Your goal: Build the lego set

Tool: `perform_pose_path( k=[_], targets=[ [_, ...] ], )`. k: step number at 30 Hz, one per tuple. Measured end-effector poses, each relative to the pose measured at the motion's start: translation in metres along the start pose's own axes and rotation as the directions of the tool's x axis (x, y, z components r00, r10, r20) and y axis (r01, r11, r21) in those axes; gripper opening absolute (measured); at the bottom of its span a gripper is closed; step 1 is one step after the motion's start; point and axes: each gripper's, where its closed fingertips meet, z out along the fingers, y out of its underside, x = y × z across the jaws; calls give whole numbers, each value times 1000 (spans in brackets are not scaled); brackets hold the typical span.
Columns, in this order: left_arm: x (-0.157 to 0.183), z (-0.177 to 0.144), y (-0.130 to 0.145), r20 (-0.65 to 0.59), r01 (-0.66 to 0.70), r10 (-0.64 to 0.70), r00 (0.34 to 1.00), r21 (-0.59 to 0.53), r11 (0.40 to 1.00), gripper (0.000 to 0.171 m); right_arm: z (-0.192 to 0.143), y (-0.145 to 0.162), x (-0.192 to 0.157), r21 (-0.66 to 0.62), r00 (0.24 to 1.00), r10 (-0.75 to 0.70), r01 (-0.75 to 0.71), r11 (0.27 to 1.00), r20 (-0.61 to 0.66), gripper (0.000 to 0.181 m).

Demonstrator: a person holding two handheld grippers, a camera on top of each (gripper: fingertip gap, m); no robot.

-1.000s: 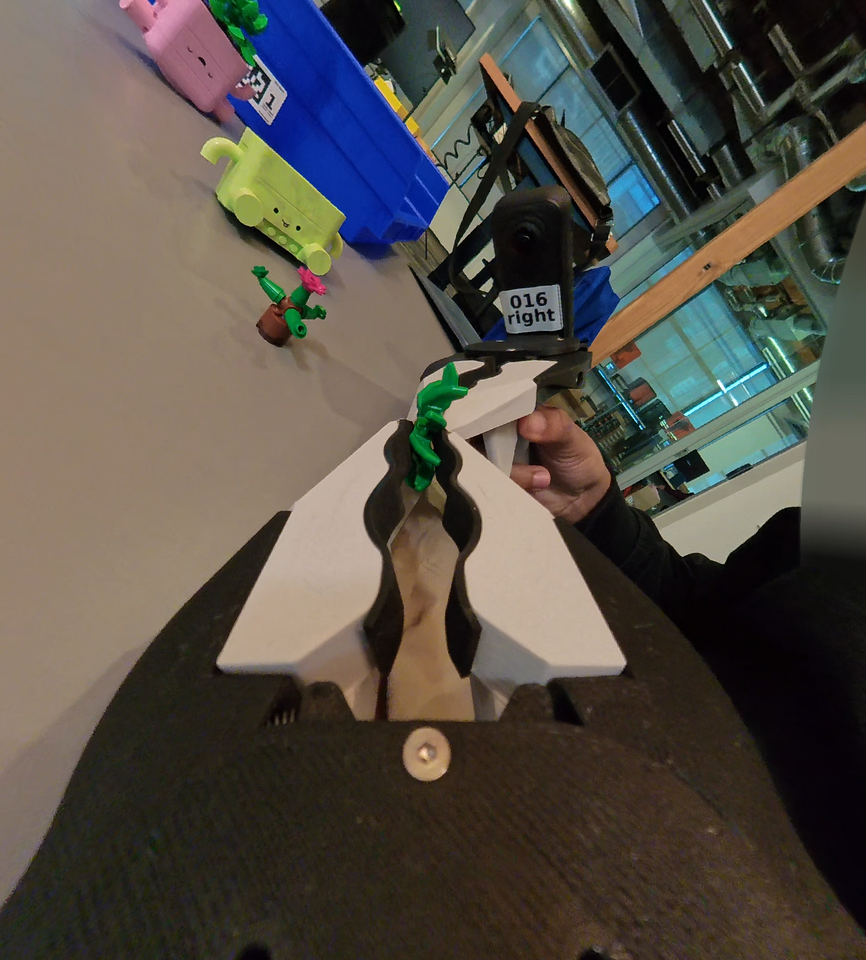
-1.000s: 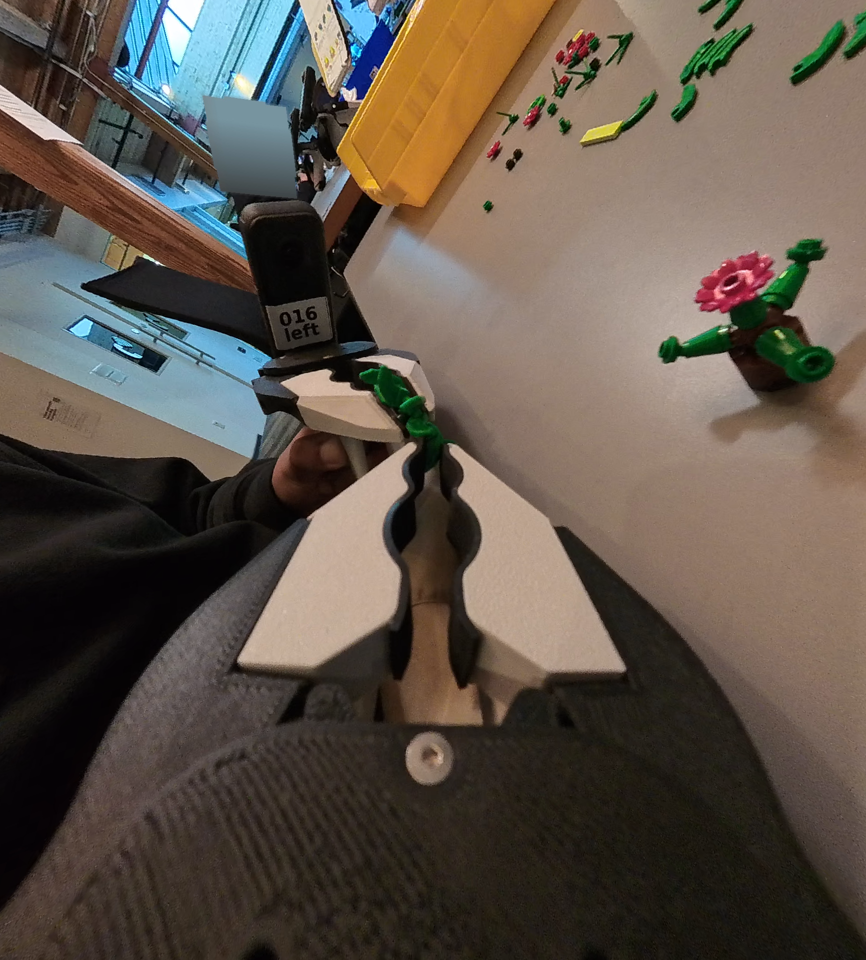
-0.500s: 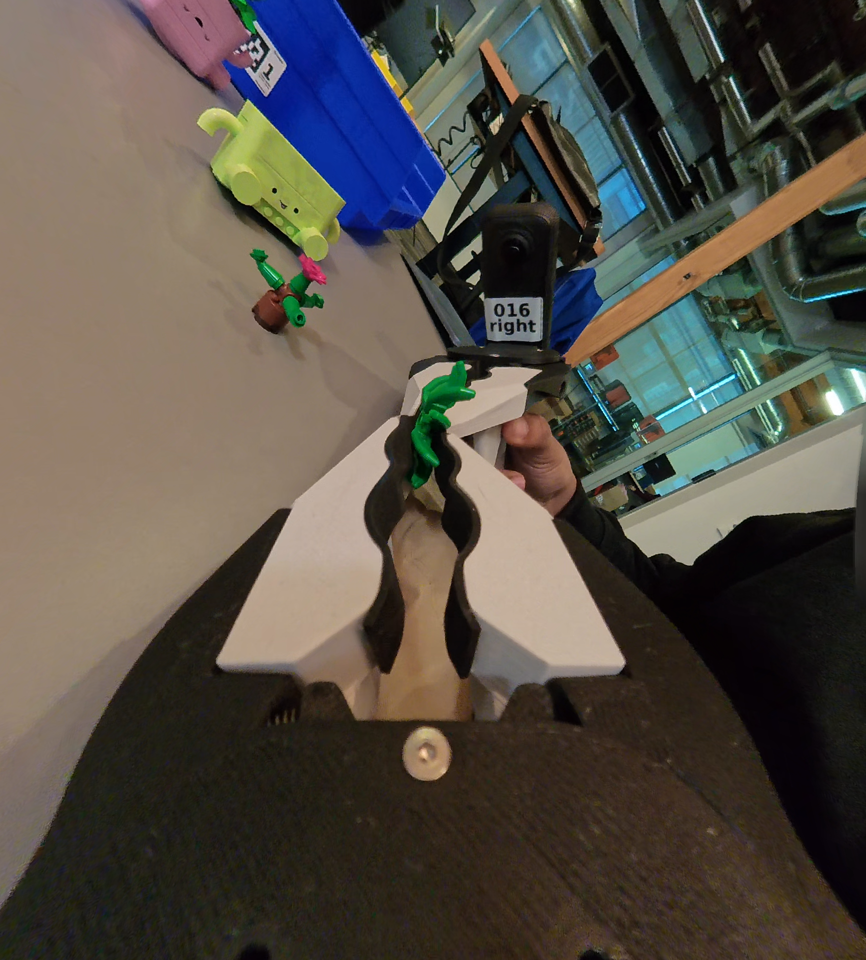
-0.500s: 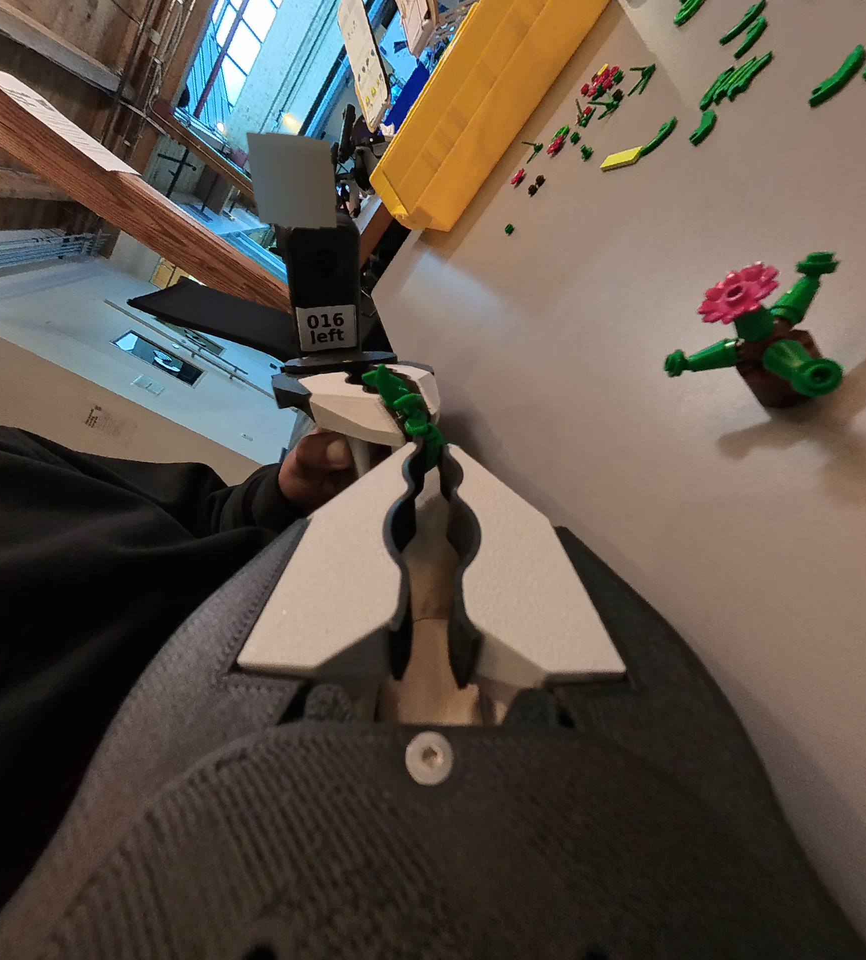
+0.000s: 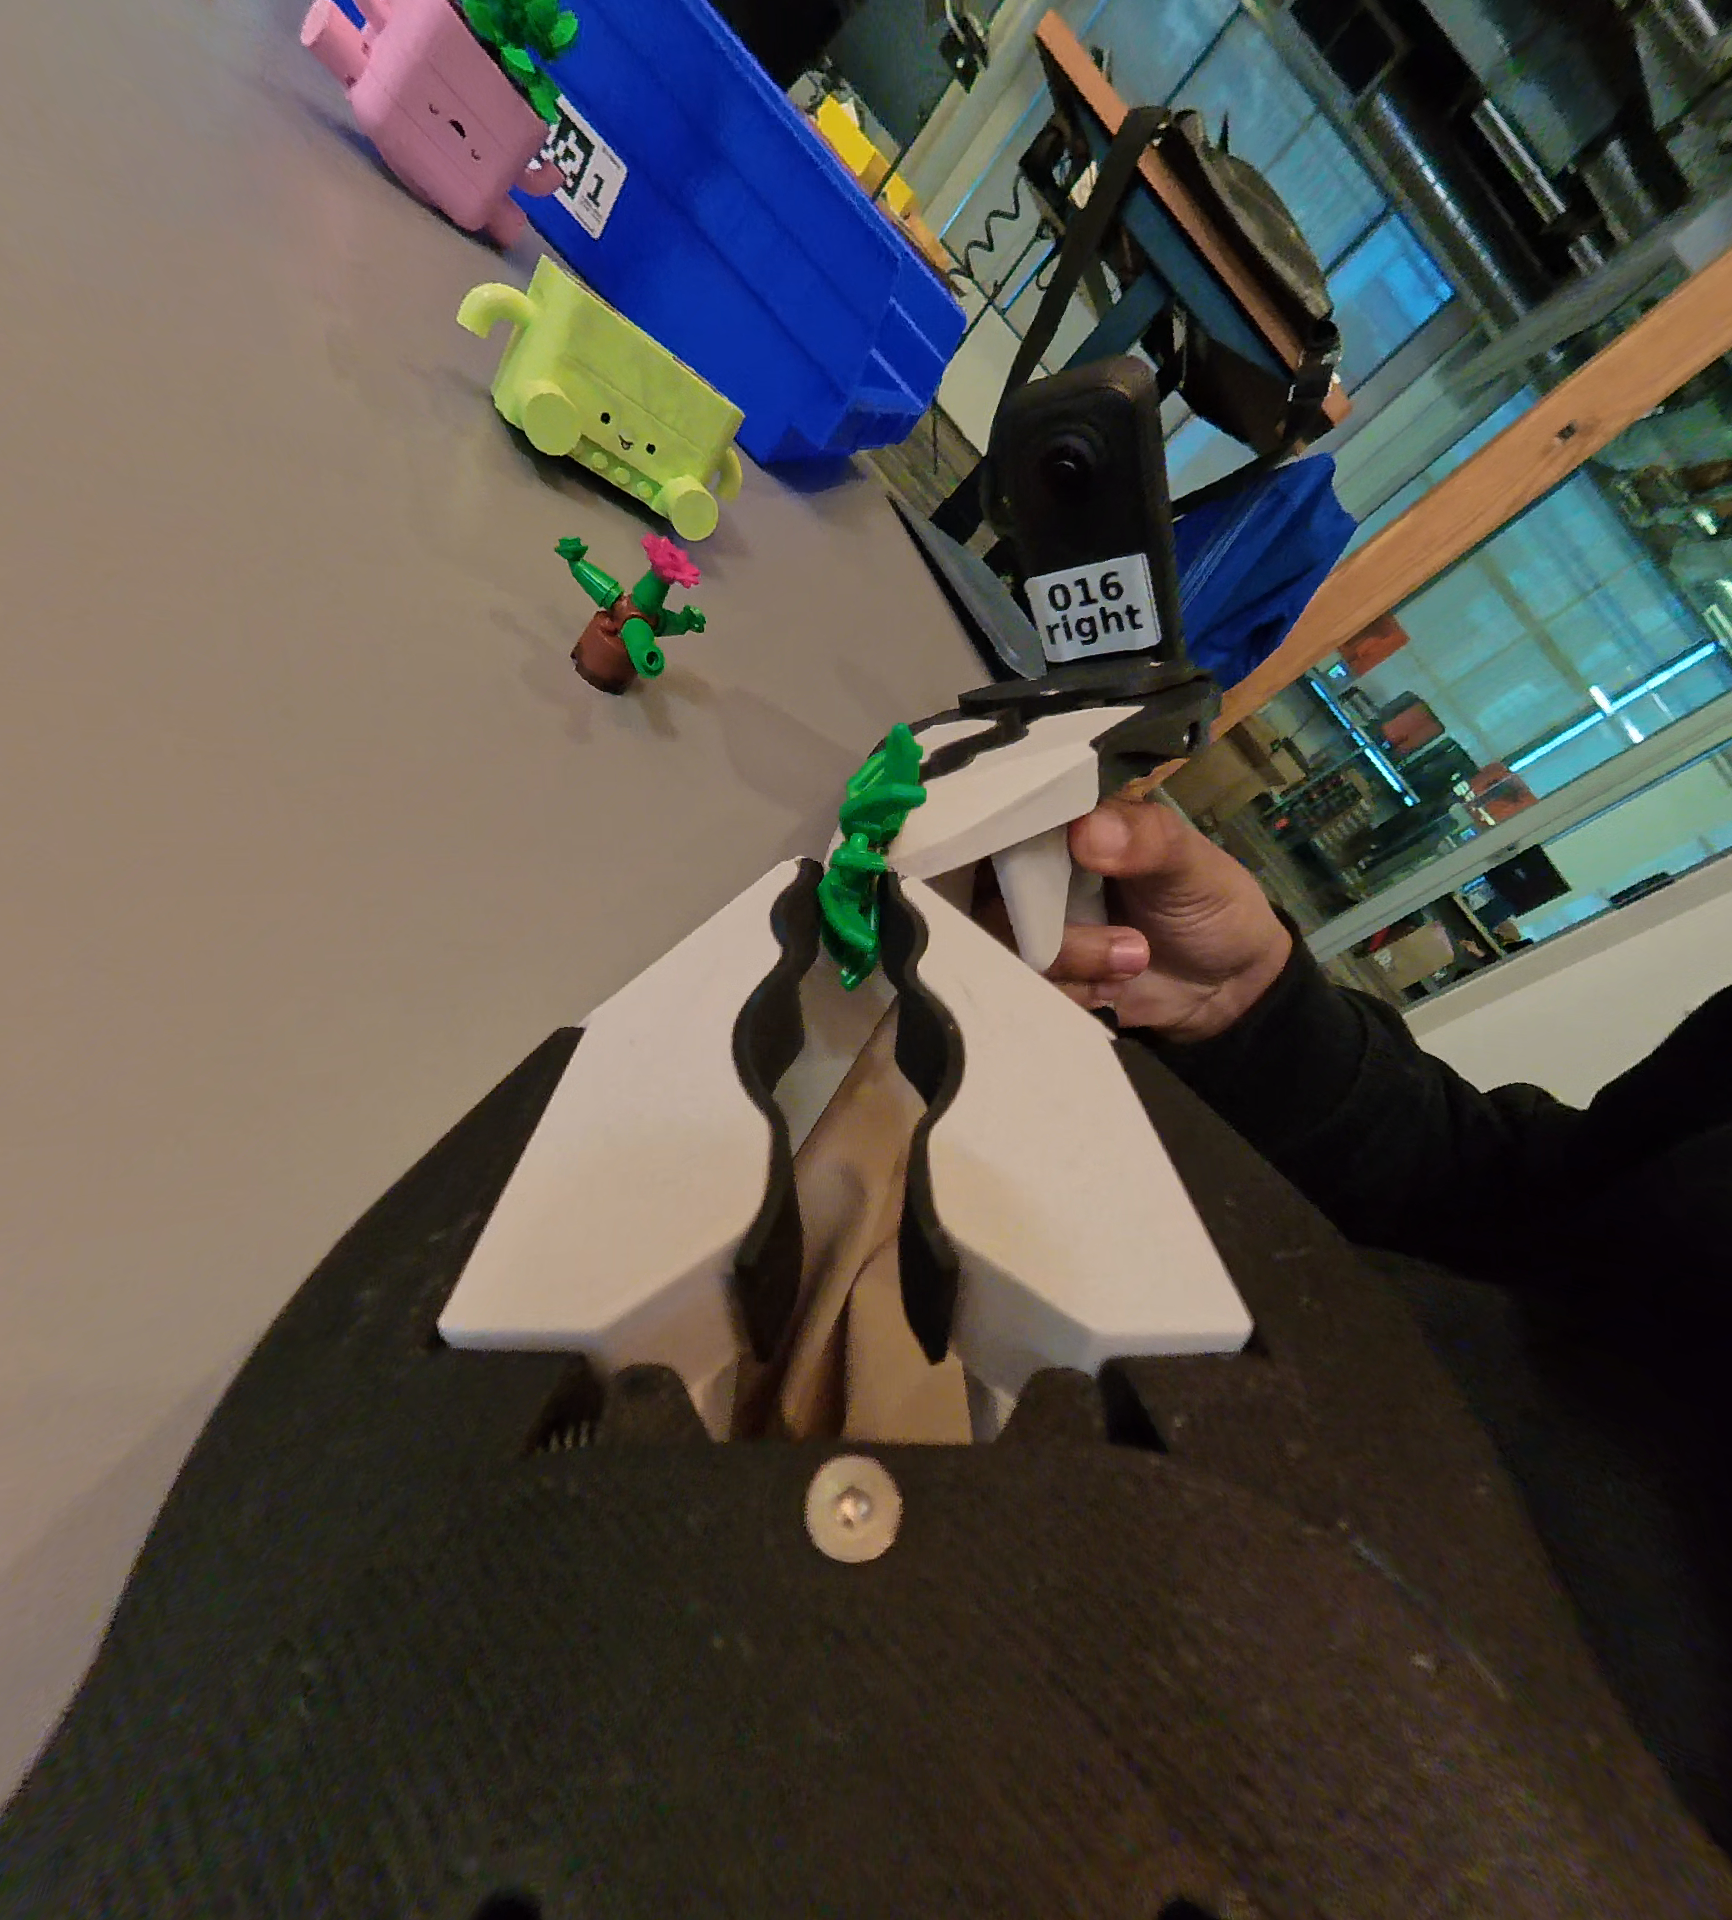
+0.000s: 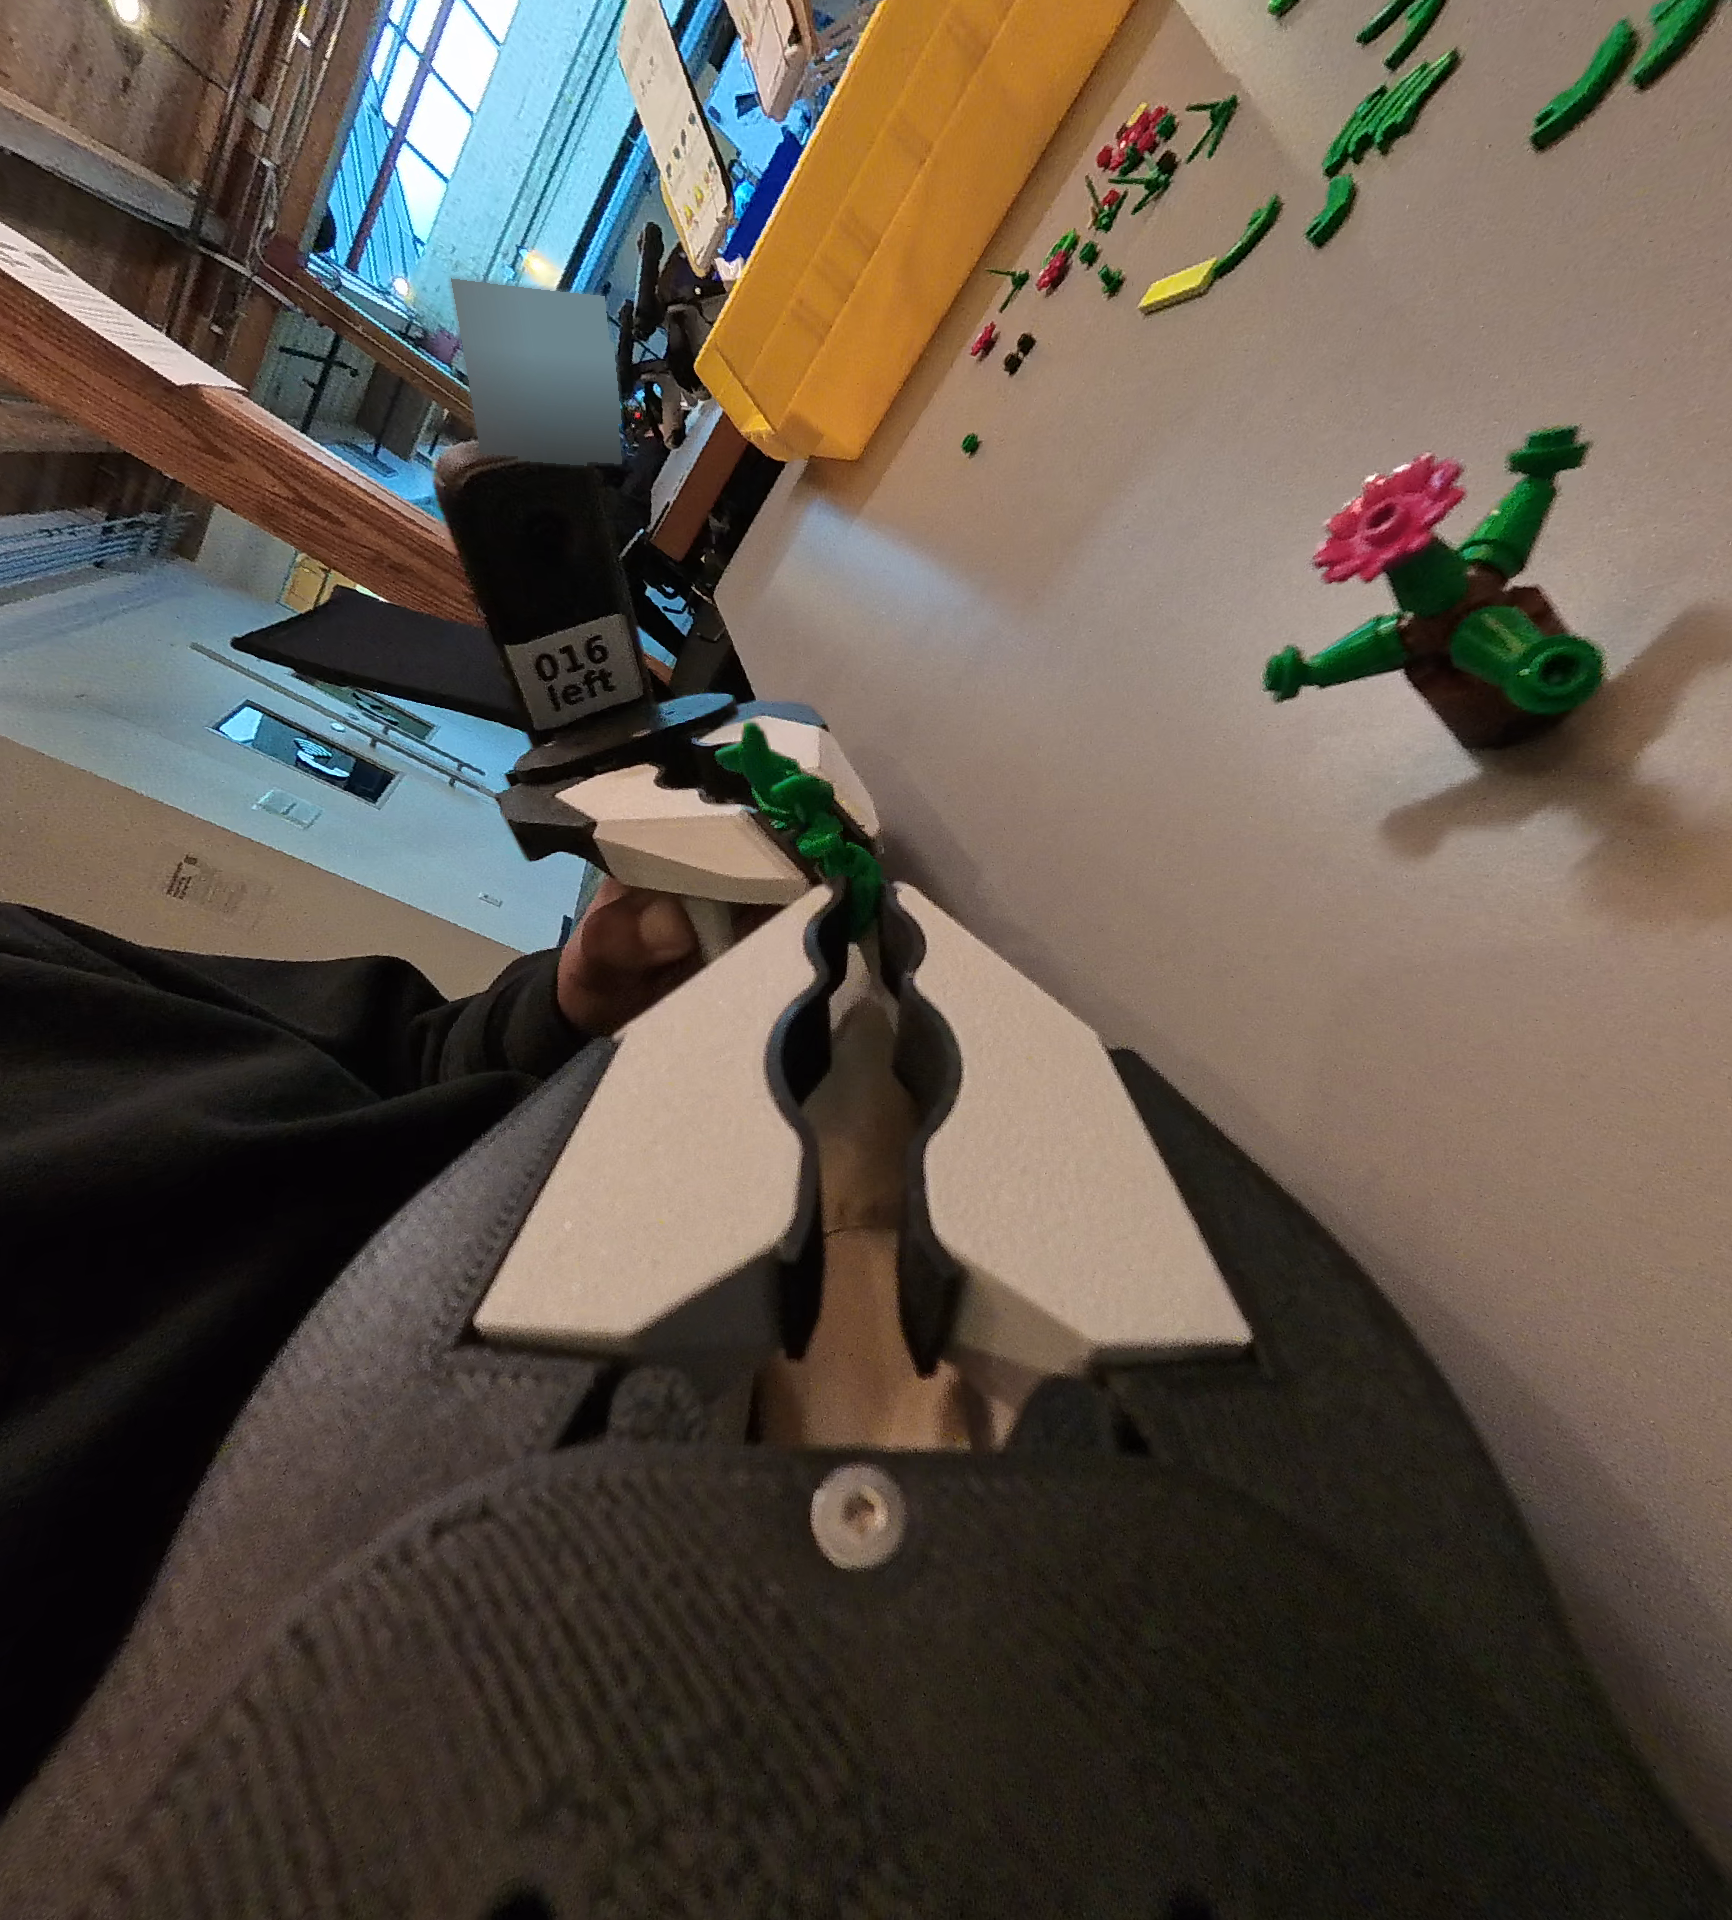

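Observation:
A green leafy Lego stem (image 5: 867, 831) is held in the air between both grippers, which meet tip to tip above the grey table (image 5: 166, 727). My left gripper (image 5: 851, 883) is shut on its lower end. My right gripper (image 5: 919, 764) grips its upper end, held by a hand (image 5: 1163, 935). In the right wrist view my right gripper (image 6: 862, 899) is shut on the stem (image 6: 805, 810), with the left gripper (image 6: 789, 790) just beyond it. A small brown pot with green stems and a pink flower (image 5: 633, 623) stands on the table and also shows in the right wrist view (image 6: 1444, 613).
A lime green pot figure (image 5: 613, 416), a pink pot figure (image 5: 436, 114) and a blue bin (image 5: 737, 239) stand at the table's far side. A yellow bin (image 6: 893, 208), several loose green pieces (image 6: 1381, 114), small red flowers (image 6: 1137, 135) and a yellow tile (image 6: 1179, 286) lie farther off. My two grippers' fingertips are within a few centimetres of each other.
Both grippers stay shut on the green stem and have turned a little together. The small flower pot appears larger in both views.

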Motion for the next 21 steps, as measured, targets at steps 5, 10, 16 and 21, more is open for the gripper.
perform_pose_path(
  k=[5, 10, 16, 21],
  targets=[
    [-1, -1, -2, -5, -4, 4, 1000, 14, 1000, 17, 0, 0, -1, -2, 1000, -2, 2, 1000, 5, 4],
    [-2, 0, -2, 6, -1, 1, 1000, 8, 1000, 12, 2, 2, 1, -9, 1000, -14, 14, 1000, -15, 4],
    [-6, -6, -10, 15, 18, -19, 1000, 39, 999, 11, -4, -1, 4, 7, 999, -17, 17, 1000, -34, 4],
    [-11, -8, -7, 38, 31, -31, 999, 17, 999, 11, -8, 0, 7, 9, 997, -44, 44, 999, -59, 4]
  ],
)
